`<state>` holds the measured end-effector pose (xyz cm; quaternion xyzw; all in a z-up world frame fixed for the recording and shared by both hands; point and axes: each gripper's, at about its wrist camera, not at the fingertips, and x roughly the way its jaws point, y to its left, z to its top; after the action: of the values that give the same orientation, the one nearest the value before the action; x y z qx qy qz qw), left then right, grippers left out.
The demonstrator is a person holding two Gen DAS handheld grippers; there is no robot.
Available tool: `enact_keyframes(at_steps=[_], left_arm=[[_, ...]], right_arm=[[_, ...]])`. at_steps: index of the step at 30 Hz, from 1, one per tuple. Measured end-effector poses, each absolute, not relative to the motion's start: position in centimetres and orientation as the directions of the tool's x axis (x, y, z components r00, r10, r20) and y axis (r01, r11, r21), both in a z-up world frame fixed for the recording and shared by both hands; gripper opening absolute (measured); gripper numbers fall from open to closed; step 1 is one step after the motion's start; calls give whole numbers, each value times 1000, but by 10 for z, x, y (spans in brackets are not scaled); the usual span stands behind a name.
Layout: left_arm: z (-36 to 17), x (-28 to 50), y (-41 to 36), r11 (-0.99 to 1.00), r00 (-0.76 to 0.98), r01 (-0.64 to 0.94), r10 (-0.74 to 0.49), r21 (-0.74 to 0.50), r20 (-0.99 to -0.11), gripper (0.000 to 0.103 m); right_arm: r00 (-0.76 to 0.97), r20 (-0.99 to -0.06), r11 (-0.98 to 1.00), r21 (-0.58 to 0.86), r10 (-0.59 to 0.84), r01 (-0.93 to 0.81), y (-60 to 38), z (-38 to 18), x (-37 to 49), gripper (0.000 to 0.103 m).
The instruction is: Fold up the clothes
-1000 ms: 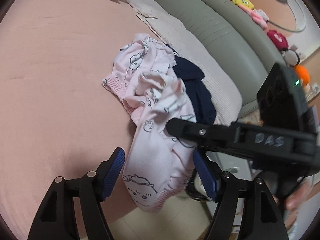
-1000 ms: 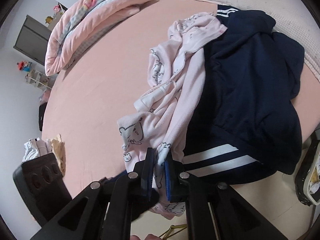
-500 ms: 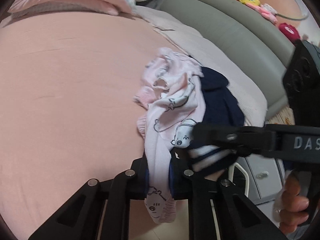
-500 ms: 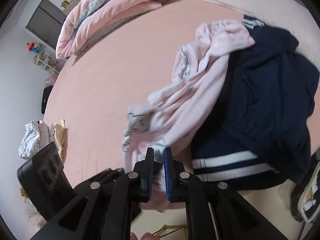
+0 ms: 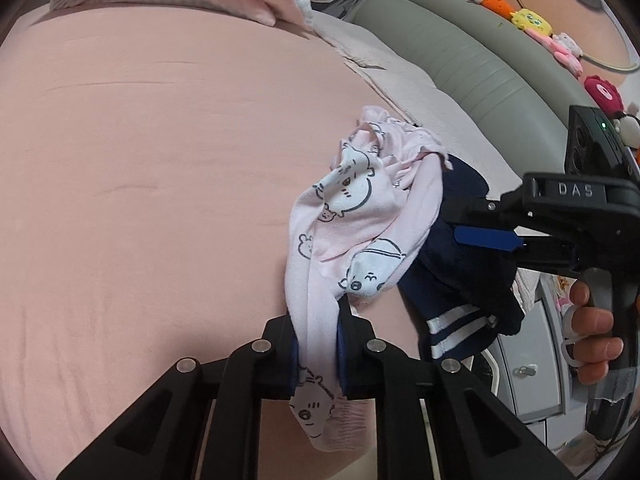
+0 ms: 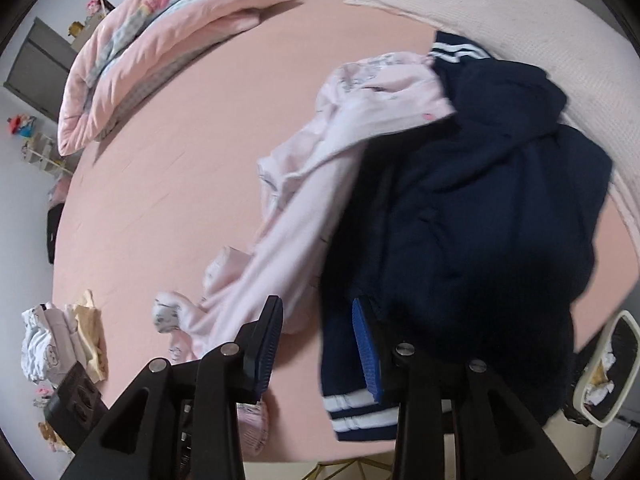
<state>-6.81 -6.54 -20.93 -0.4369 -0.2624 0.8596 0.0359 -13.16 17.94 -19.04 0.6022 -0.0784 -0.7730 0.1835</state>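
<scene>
Pinching the pink garment near its cuffed hem, my left gripper has its pads pressed tight on the cloth. My right gripper has just been opening; its jaws now stand spread with nothing between them, so the hand-off is done and I judge it free to seek a second corner. The garment is soft printed knit, bunched into a rope and trailing across the smooth pink bed sheet. Beside it, partly underneath, lies a heavier navy garment with white-striped cuffs.
</scene>
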Motion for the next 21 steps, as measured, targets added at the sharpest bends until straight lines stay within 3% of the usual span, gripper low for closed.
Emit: enact_keyframes(at_steps=[5,9,14,21], left_arm=[[-211,-74,-77,-872,-580,251,212,-420,-787,12],[-213,-81,-88,-863,-544,275,223,-423,-809,12],[-213,-85,-90,-876,-523,280,203,-392,-828,12],[-215,-89,-91,-880,-504,278,207,-385,-838,13]], right_arm=[[-174,-905,-917,358,-387,176,157,-199,-148,36],[-155,-905,-910,364,-396,200,138,-200,-159,36],[-141,-939,-926,269,-313,266,111,-200,-174,47],[-58,-918,-918,386,-392,93,115,-221,-195,53]])
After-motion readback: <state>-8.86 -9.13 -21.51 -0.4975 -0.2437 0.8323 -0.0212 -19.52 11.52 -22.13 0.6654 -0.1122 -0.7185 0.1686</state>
